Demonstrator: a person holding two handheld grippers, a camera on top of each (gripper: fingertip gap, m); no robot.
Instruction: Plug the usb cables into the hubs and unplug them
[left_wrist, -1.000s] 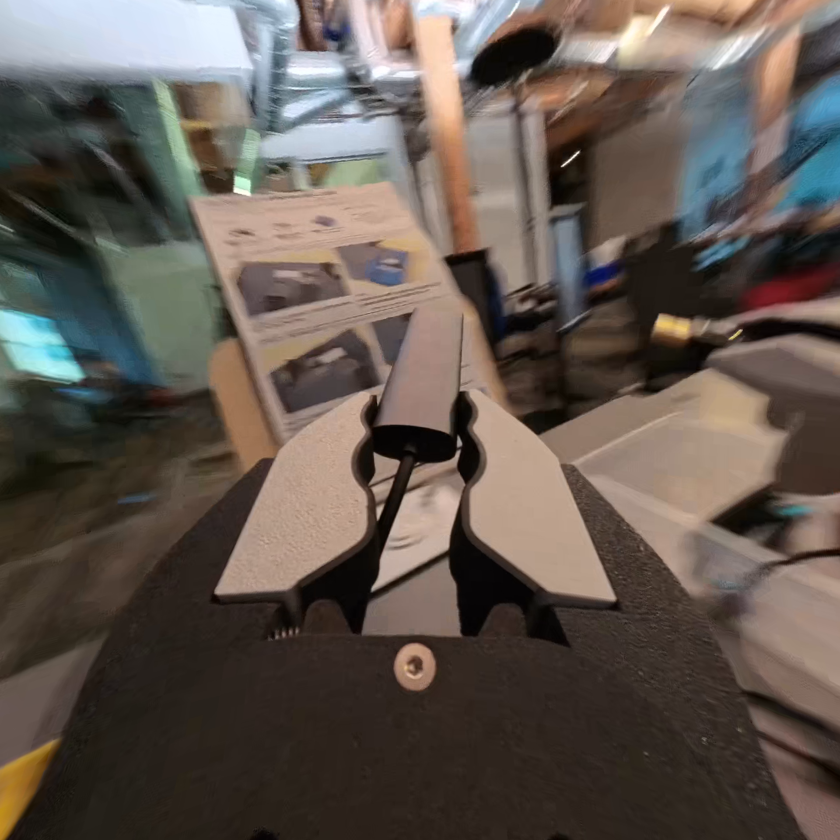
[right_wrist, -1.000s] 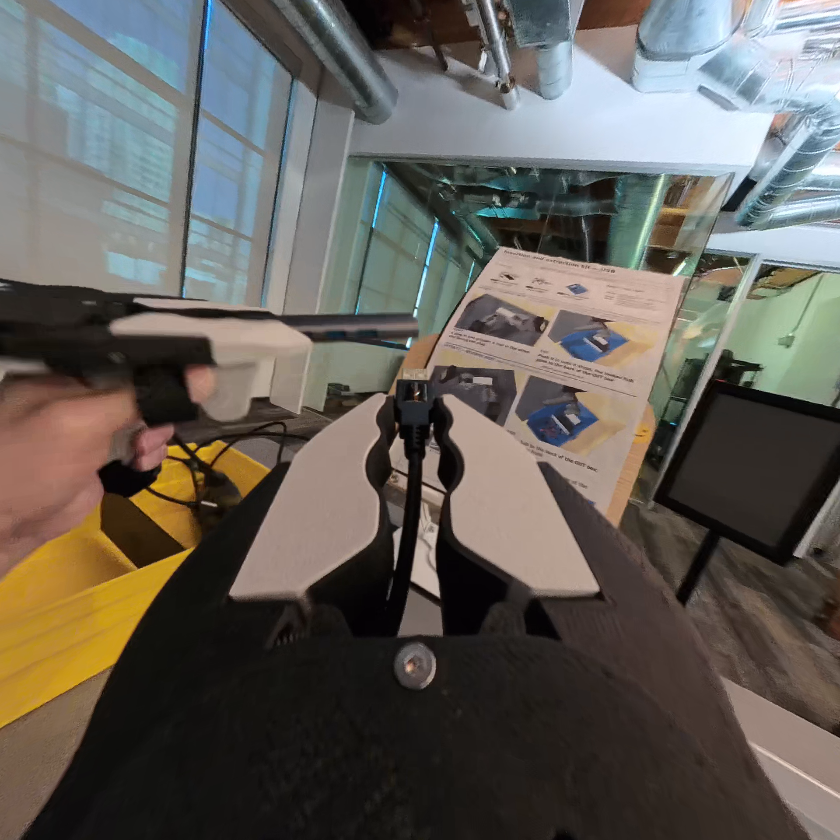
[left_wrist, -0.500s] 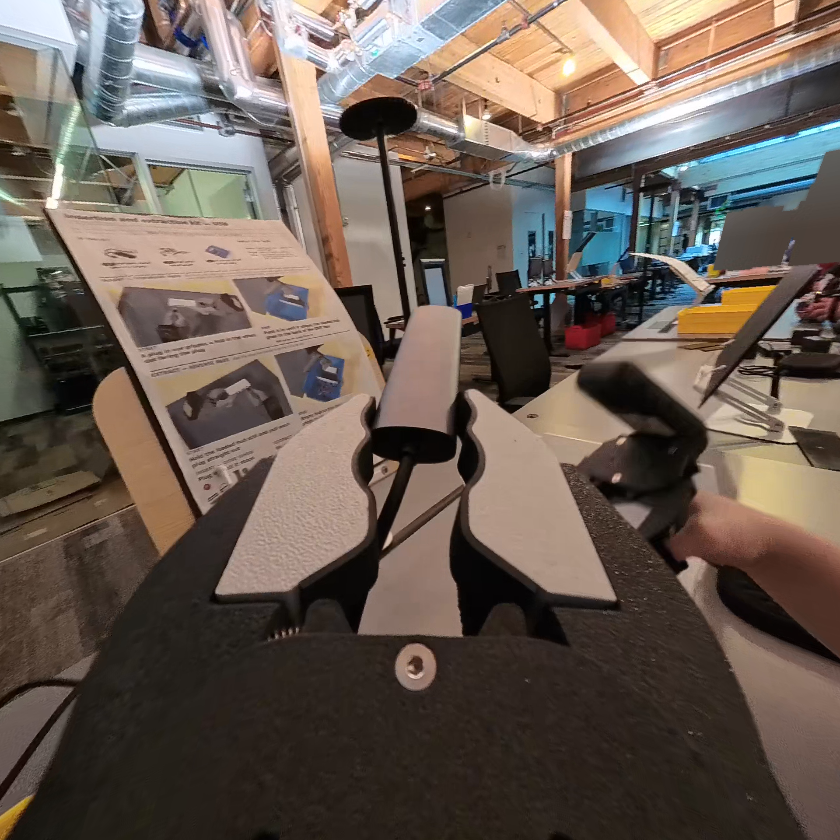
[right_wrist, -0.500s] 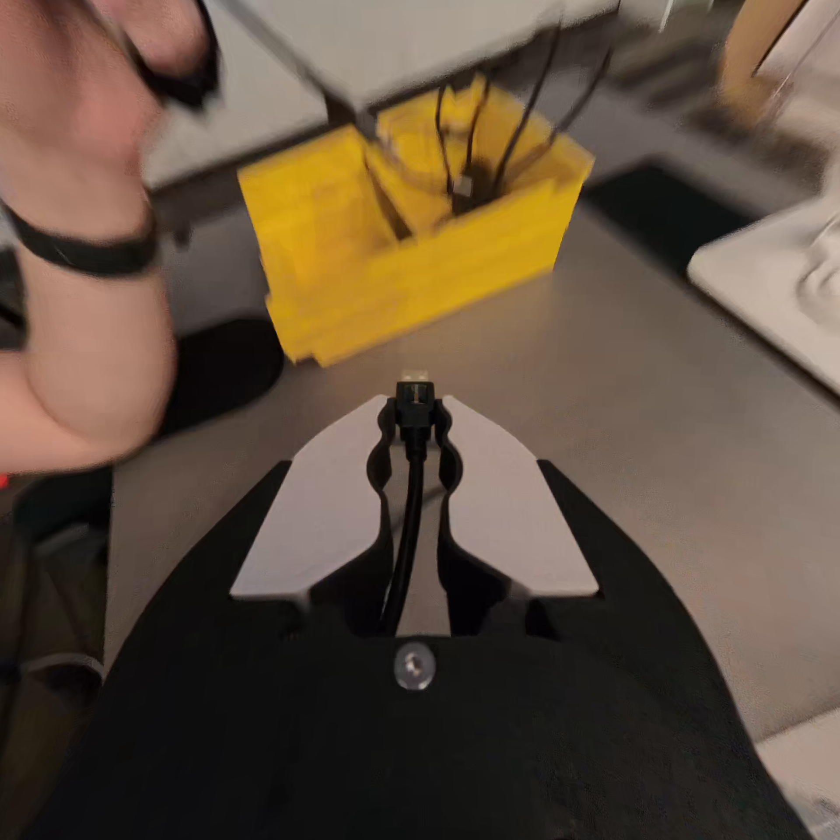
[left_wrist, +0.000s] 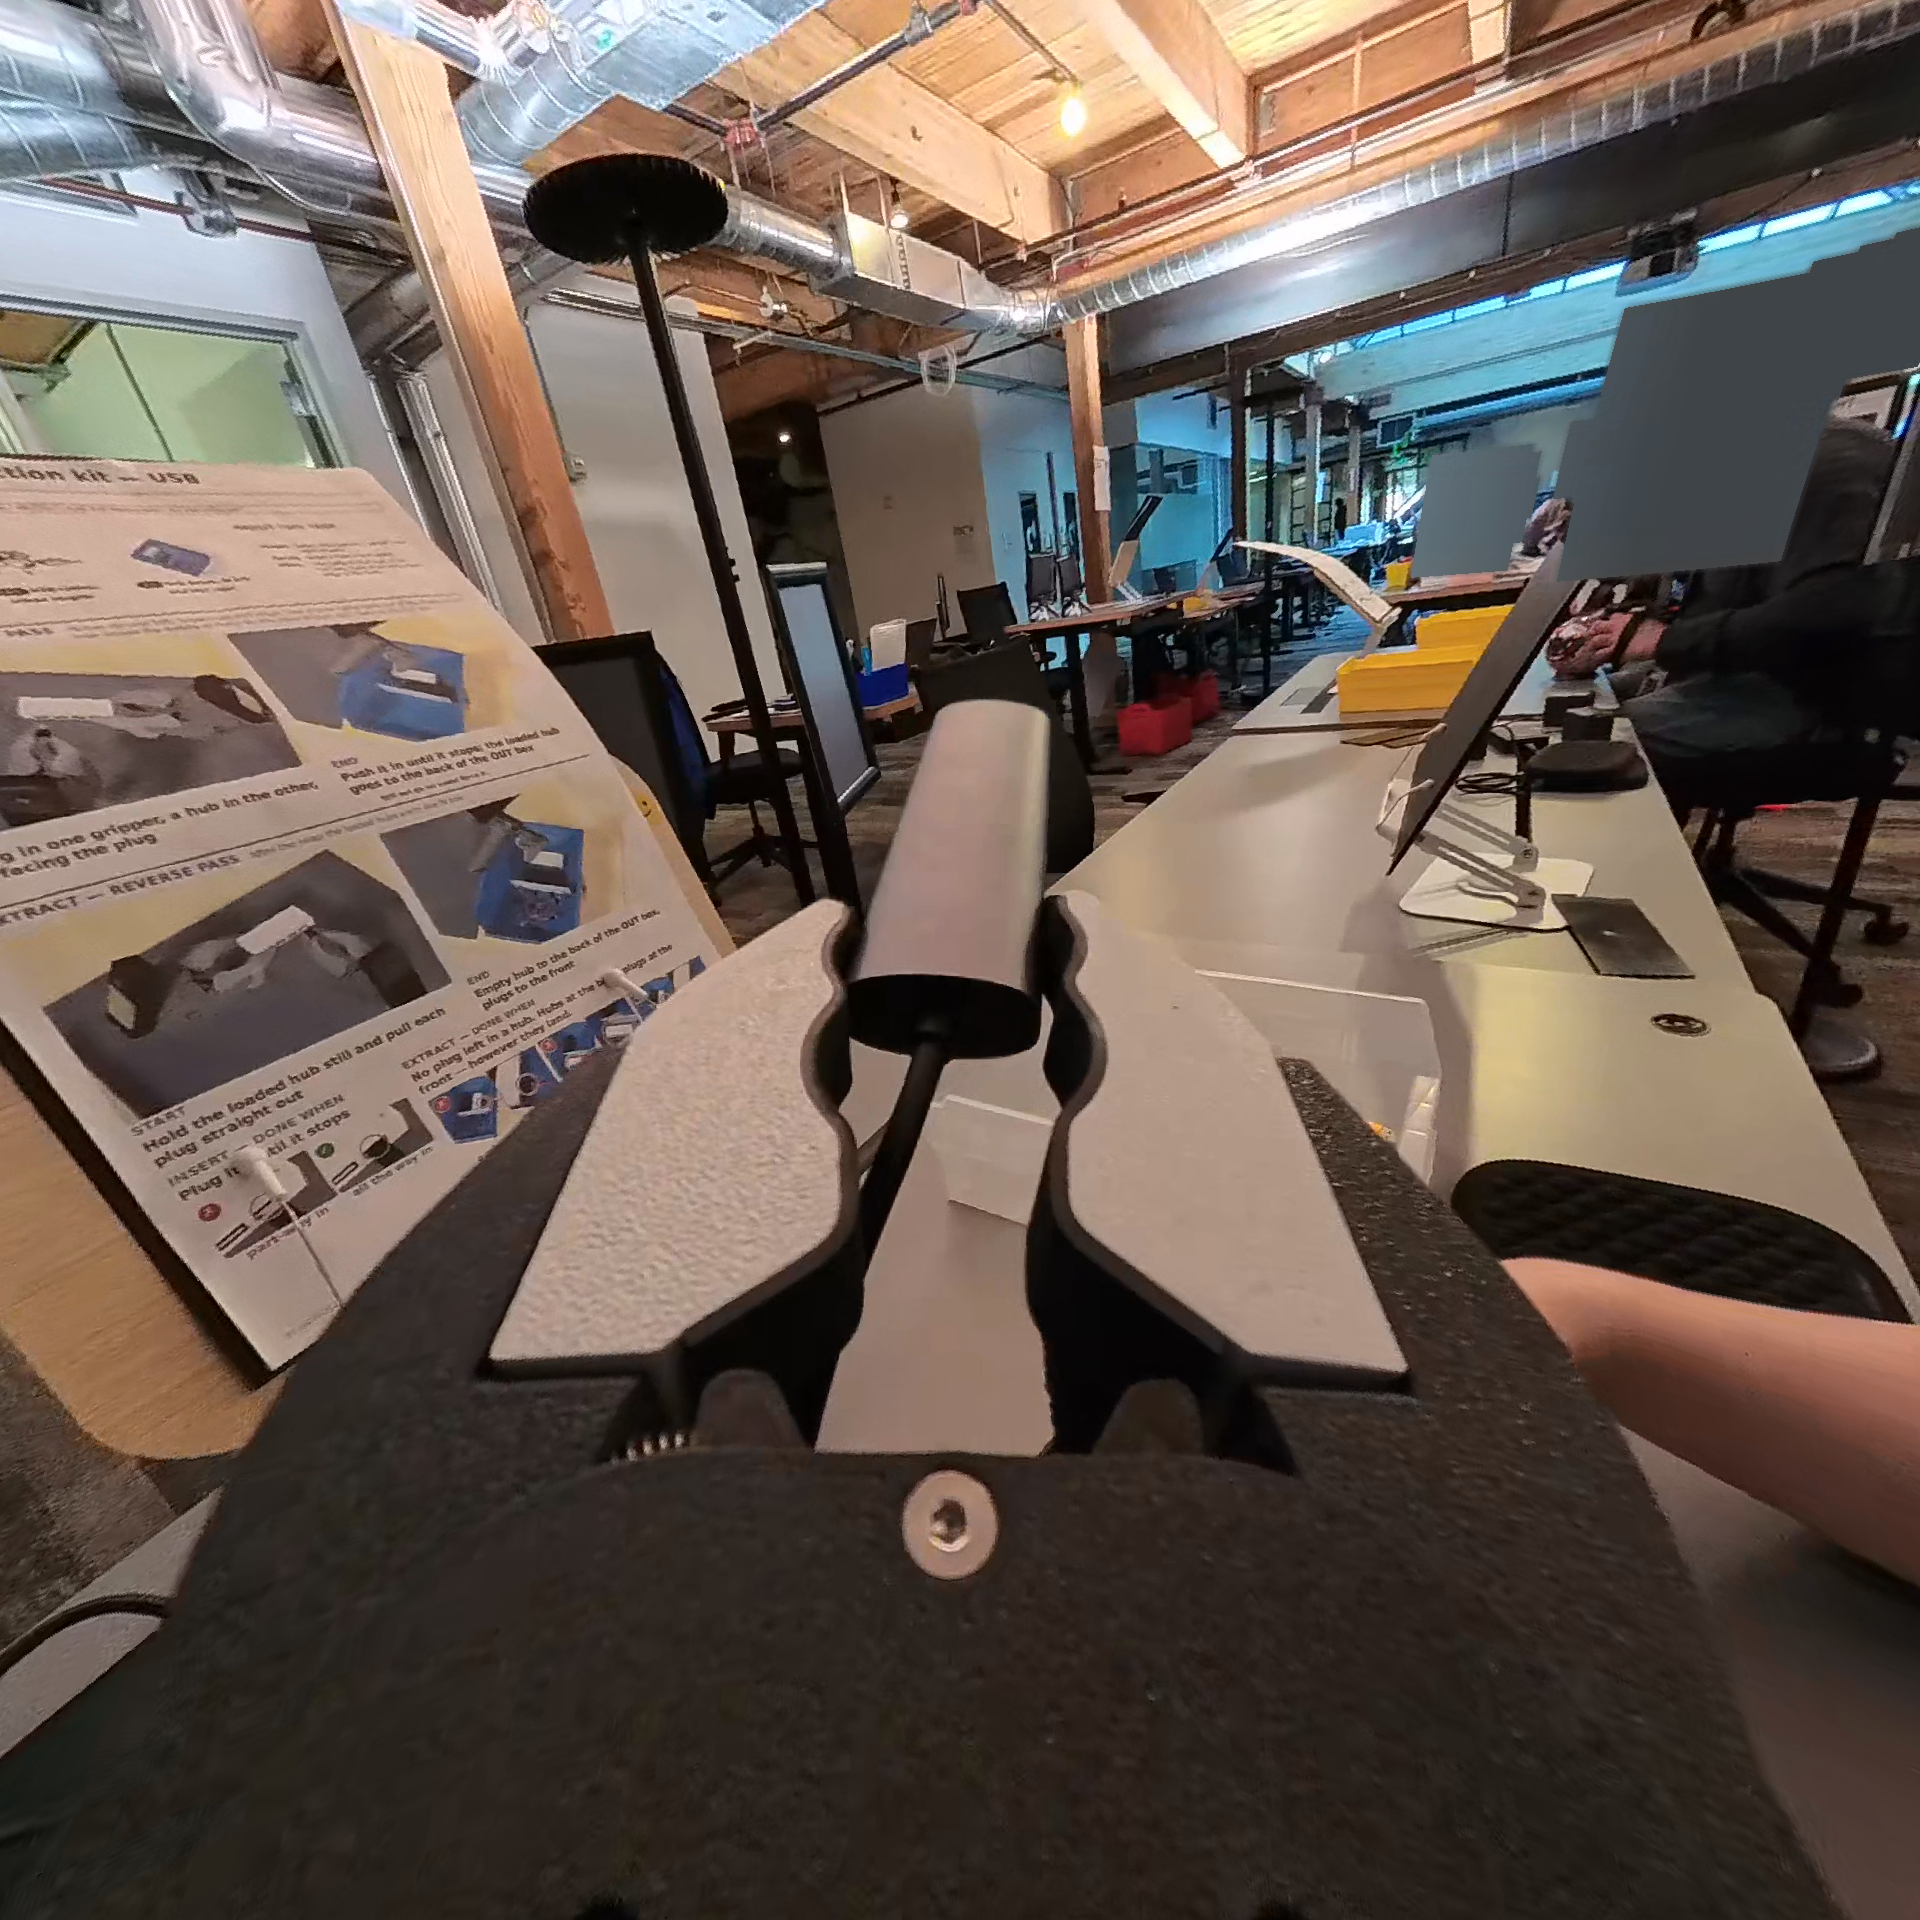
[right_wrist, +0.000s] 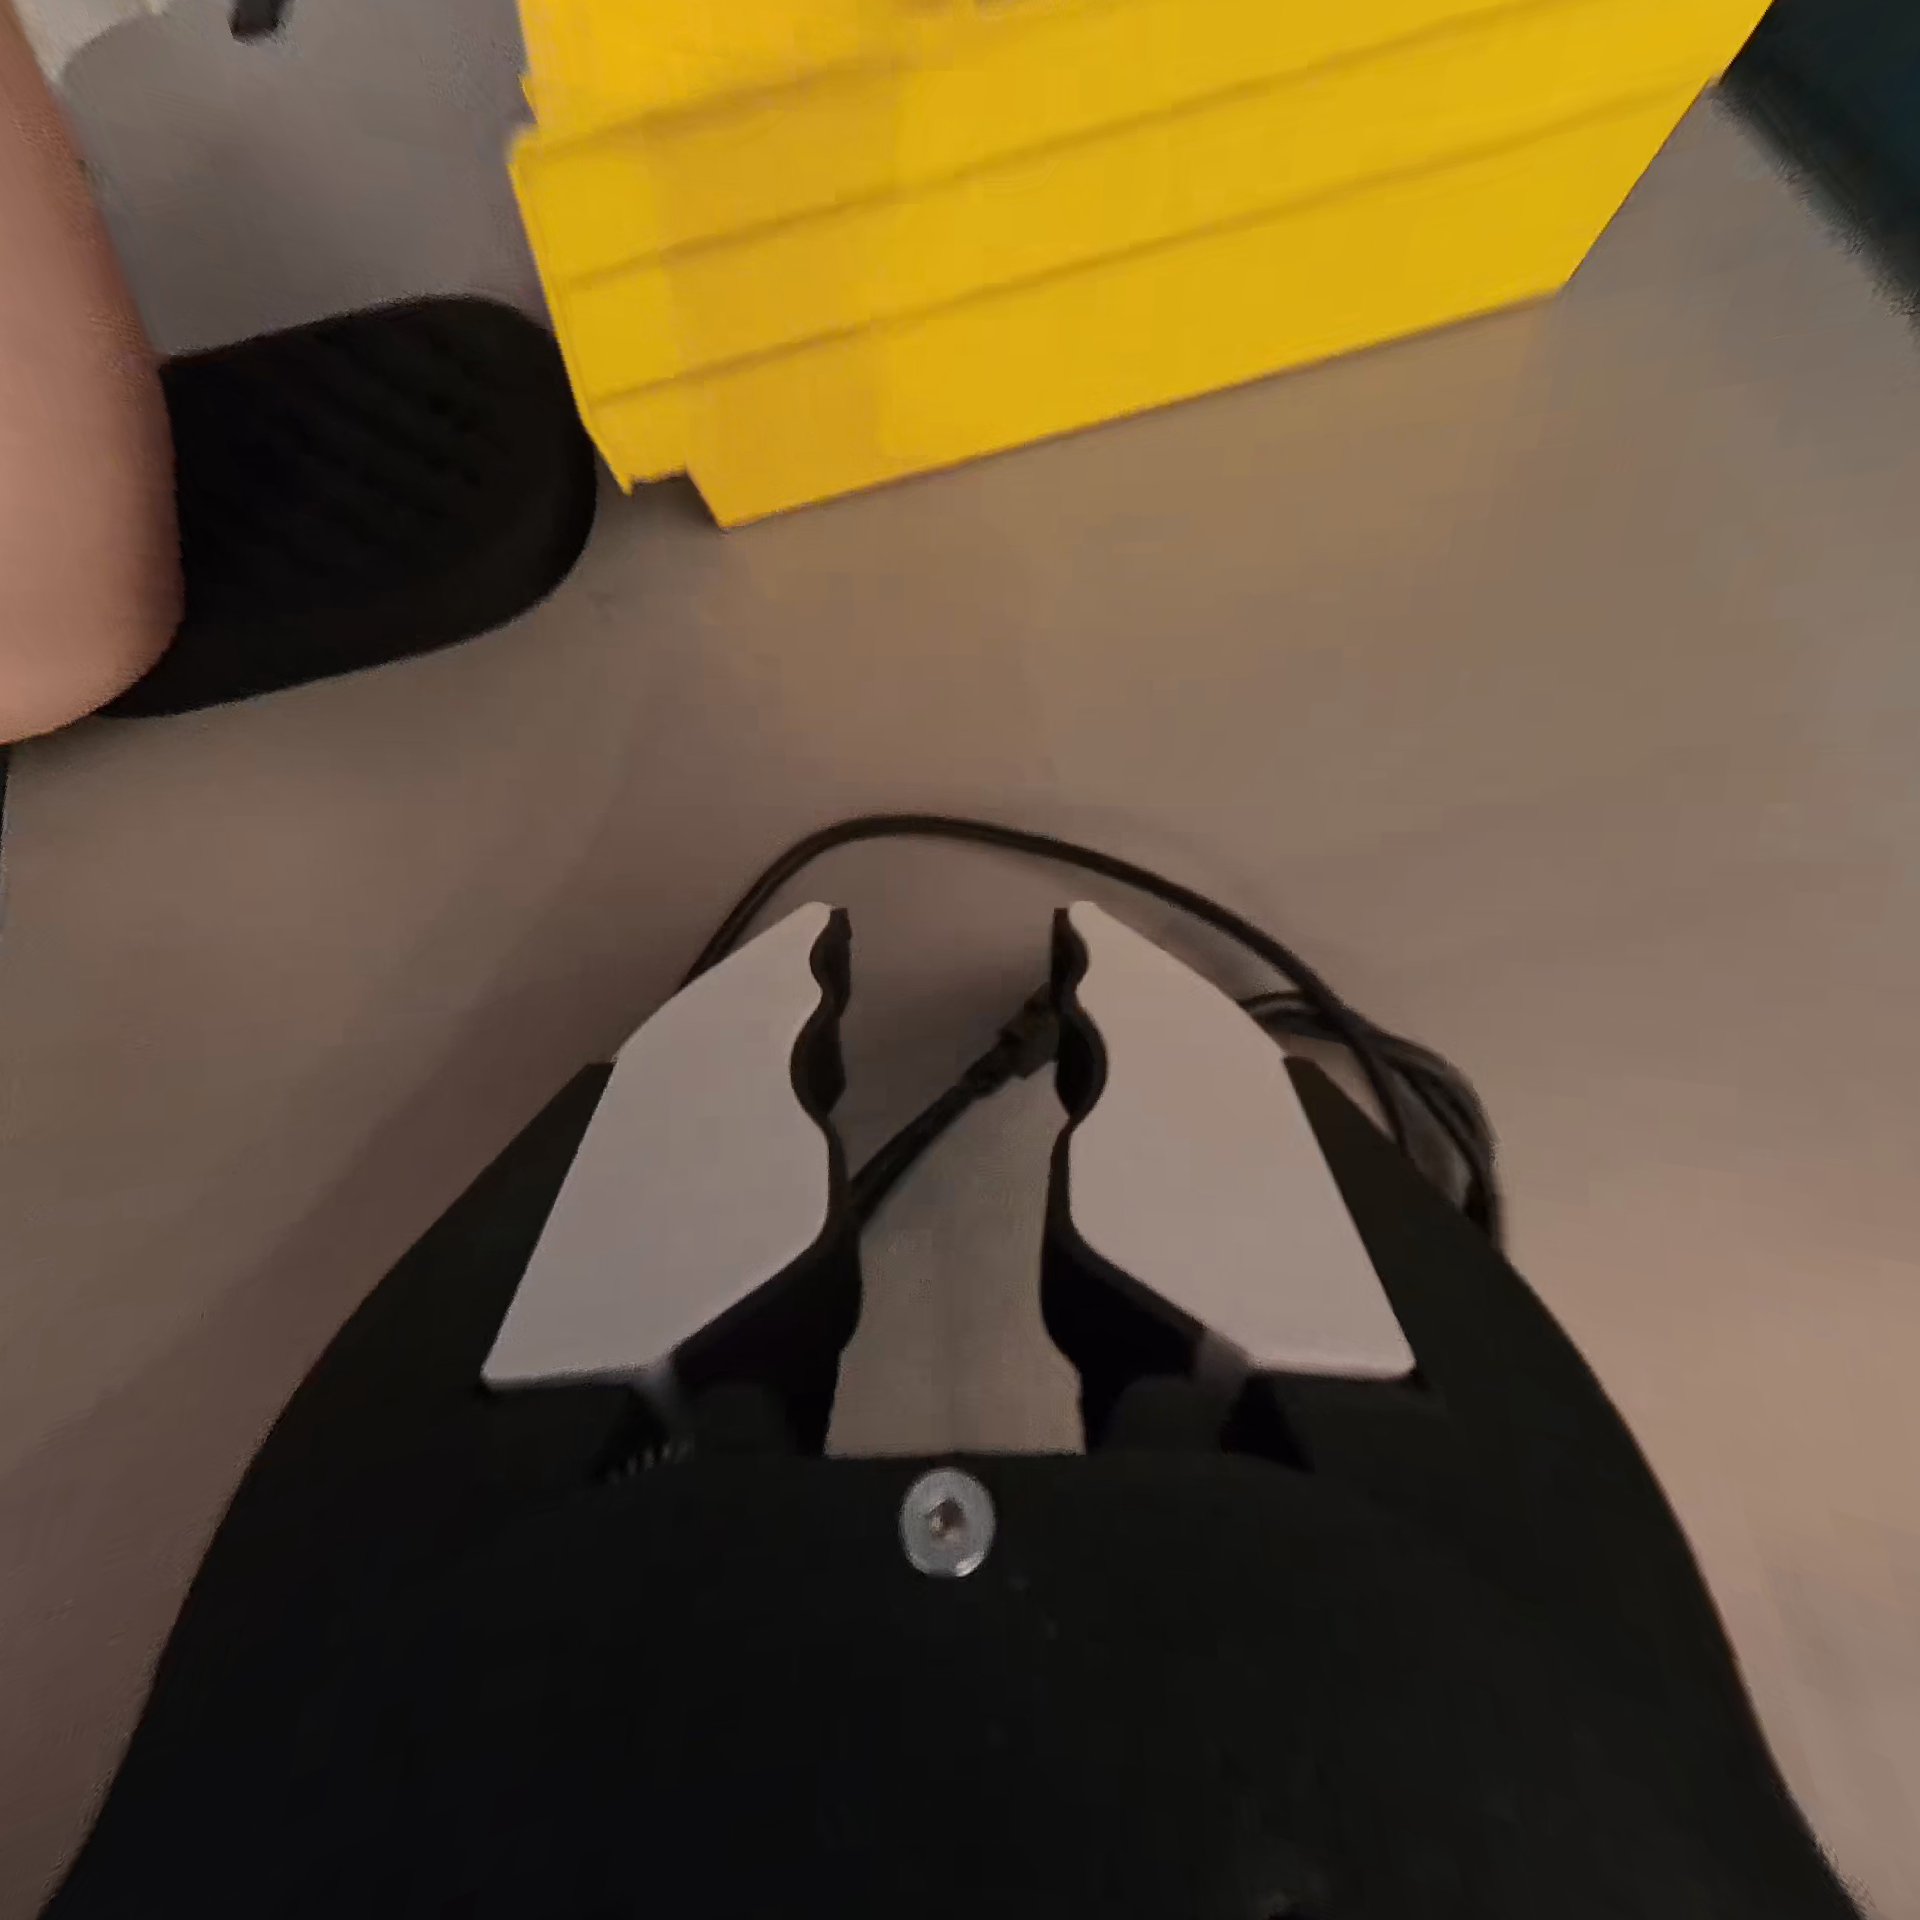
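In the left wrist view my left gripper (left_wrist: 948, 914) is shut on a dark grey USB hub (left_wrist: 961, 842). The hub points forward and up, and its black cord (left_wrist: 902, 1122) runs back between the fingers. In the right wrist view my right gripper (right_wrist: 948, 920) is open just above the grey table (right_wrist: 416, 987). The black USB cable (right_wrist: 1122, 862) lies loose on the table, looping round the fingertips. Its plug (right_wrist: 1023, 1044) rests between the fingers, close to the right one, with the pads not pressing on it.
A yellow bin (right_wrist: 1039, 229) stands ahead of the right gripper, a black pad (right_wrist: 364, 488) and a person's arm (right_wrist: 62, 416) to its left. An instruction poster (left_wrist: 260, 831) on a board, a clear plastic box (left_wrist: 1320, 1049) and a tablet stand (left_wrist: 1486, 831) lie around the left gripper. My right fingertips sit around 30 cm from my left ones.
My right gripper swung down towards the table, opened and let go of the USB plug, which now lies on the table. My left gripper keeps holding the hub, its view turned slightly.
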